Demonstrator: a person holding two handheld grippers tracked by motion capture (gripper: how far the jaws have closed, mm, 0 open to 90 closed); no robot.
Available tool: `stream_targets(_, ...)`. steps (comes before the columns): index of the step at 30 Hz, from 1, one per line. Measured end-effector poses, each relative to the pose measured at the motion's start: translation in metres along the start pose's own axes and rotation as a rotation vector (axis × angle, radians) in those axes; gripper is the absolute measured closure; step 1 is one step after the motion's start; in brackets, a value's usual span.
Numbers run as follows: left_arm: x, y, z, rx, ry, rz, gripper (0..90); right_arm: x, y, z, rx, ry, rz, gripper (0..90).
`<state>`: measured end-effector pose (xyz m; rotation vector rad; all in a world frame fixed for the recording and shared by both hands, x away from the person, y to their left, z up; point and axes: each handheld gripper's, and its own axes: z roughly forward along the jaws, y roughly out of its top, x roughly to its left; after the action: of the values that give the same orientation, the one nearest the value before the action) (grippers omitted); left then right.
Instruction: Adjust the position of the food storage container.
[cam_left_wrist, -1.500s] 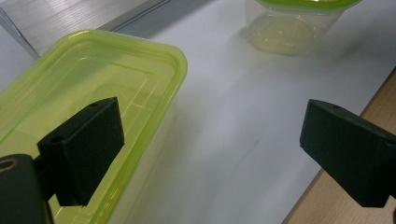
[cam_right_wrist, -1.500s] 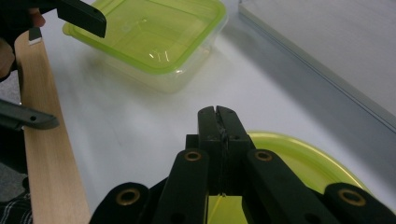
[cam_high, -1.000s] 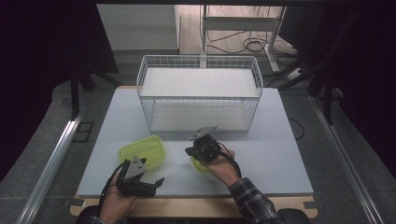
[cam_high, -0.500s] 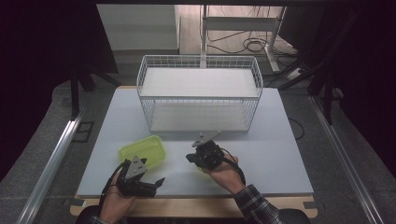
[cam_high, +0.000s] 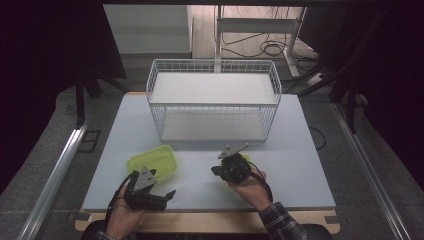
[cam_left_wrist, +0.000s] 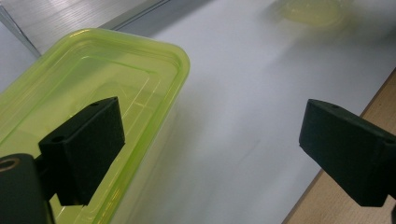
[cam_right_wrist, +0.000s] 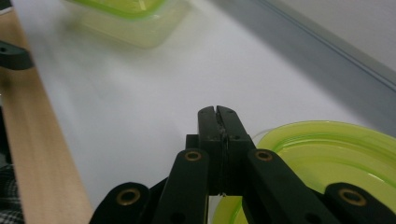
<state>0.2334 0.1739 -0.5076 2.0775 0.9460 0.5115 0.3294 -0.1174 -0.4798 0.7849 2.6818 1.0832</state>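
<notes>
Green-yellow plastic, two pieces: rectangular lidded container (cam_high: 151, 161) near my left side of the table (cam_high: 300, 165); round lid (cam_right_wrist: 327, 154) just beside my right tongs.
Left tongs (cam_high: 150, 192): jaws spread wide, holding nothing, resting low near the front edge. In the left gripper view the container (cam_left_wrist: 88, 107) sits at the left jaw, its corner reaching between the two pads; I cannot tell whether pad and wall touch.
Right tongs (cam_right_wrist: 218, 122): jaws pressed together. Whether they pinch the lid's rim or merely rest beside it I cannot tell; the rim passes behind the jaws.
Right tongs, high view (cam_high: 231, 167): well apart from the container, near the table's middle, hand behind them.
Step in hand (judgement): steady the container with the left while the right deals with the round lid.
How to do it well: centre the container's short wall between the left pads before closing; grip the wall, not the flexible lid edge. Close slowly, since thin plastic will likely flex and slip.
Right side advice: confirm the hold on the rim by a slight lift before travelling.
Surroundings: white wire basket (cam_high: 215, 102) stands behind both pieces, empty-looking shelf inside.
Obstructions: bare table between container and lid; the basket's front wall is the only thing near the path.
Risk: wooden front edge (cam_left_wrist: 336, 186) is near the left tongs; avoid dragging the container toward it.
</notes>
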Motion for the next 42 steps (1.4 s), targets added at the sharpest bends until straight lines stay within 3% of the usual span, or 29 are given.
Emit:
stream_targets(19,0.005,-0.001,-0.001,-0.004,-0.005,-0.018,6.6,-0.052,-0.034,-0.042,-0.014,-0.167,0.114,88.9)
stream_targets(31,0.01,-0.004,-0.001,0.028,0.015,-0.01,6.9,-0.085,-0.06,-0.069,-0.02,-0.286,0.199,89.0)
stream_targets(35,0.013,-0.004,-0.002,0.048,0.037,-0.008,5.8,-0.085,-0.062,-0.068,-0.022,-0.287,0.21,89.0)
stream_targets(38,0.02,-0.004,-0.006,0.048,0.037,-0.026,6.6,-0.08,-0.059,-0.069,-0.034,-0.273,0.19,88.9)
stream_targets(41,0.026,-0.004,-0.014,0.052,0.069,-0.031,15.3,-0.076,-0.057,-0.068,-0.044,-0.261,0.174,88.9)
stream_targets(42,0.029,-0.003,-0.017,0.051,0.076,-0.037,21.9,-0.075,-0.057,-0.068,-0.049,-0.255,0.167,88.9)
